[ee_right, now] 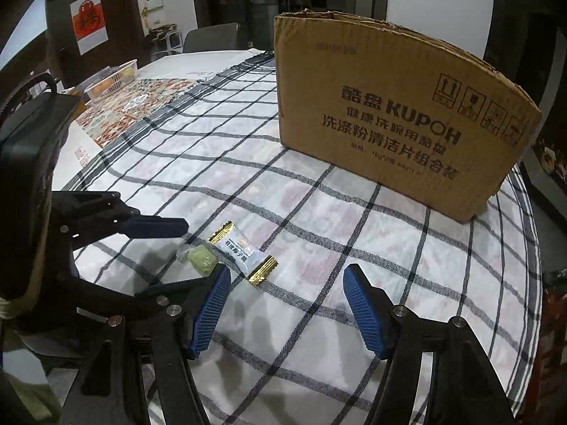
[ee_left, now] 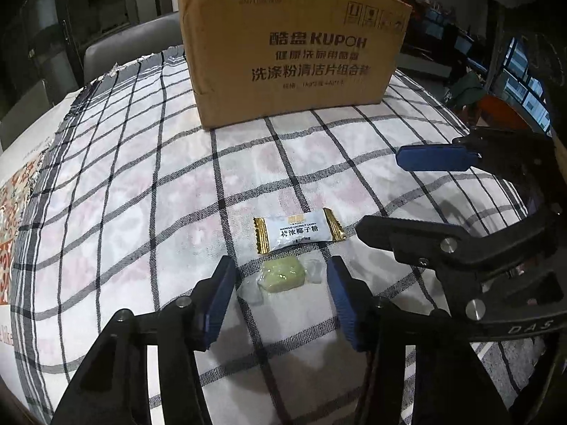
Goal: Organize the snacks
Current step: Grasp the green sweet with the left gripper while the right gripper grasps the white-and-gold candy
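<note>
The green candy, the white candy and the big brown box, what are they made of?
Green candy: probably a soft or hard sweet in clear, glossy plastic film; its twisted ends look see-through. White candy: a smooth, likely plastic wrapper, with shiny gold, foil-like crimped ends. Big brown box: matte corrugated cardboard; its top edge is rough and its face is creased.

I count two candies on the surface (ee_left: pixel 106 163): one white candy with gold ends (ee_left: pixel 299 231) and one green candy in clear wrap (ee_left: pixel 281 275). There is one cardboard box (ee_left: pixel 294 53) and one checked cloth (ee_left: pixel 319 163). Two claws are here, the left claw (ee_left: pixel 281 285) and the right claw (ee_right: pixel 287 288). Far back I see one plastic basket (ee_right: pixel 113 78) and one chair (ee_right: pixel 211 37).
</note>
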`<act>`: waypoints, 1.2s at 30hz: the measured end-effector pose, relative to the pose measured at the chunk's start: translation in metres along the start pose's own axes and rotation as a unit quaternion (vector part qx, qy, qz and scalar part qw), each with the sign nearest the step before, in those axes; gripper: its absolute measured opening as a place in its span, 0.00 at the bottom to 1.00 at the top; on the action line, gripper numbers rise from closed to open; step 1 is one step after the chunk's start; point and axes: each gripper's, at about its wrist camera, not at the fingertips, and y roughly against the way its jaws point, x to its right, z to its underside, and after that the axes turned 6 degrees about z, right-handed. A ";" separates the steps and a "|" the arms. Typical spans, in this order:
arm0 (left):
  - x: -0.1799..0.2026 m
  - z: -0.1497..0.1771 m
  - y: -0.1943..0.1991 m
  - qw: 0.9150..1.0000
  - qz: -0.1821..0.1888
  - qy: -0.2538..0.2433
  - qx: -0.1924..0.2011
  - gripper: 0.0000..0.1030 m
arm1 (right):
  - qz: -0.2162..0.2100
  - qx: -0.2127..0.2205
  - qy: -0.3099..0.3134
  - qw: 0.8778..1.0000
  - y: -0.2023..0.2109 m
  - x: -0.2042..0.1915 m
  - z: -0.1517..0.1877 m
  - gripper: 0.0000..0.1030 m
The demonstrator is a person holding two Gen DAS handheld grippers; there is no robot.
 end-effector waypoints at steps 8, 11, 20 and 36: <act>-0.001 0.002 -0.007 1.000 0.003 0.003 0.000 0.41 | 0.000 -0.006 -0.001 1.000 -0.003 -0.001 0.002 0.65; -0.001 0.004 -0.006 1.000 0.005 0.001 0.002 0.32 | -0.001 -0.007 -0.002 1.000 -0.004 -0.003 0.002 0.65; -0.010 0.004 0.013 0.999 -0.015 0.030 0.017 0.31 | -0.004 -0.001 -0.023 1.000 0.000 -0.005 -0.002 0.65; -0.027 0.010 0.034 0.995 -0.059 0.073 0.030 0.31 | -0.042 -0.033 0.055 0.997 -0.031 -0.028 -0.023 0.52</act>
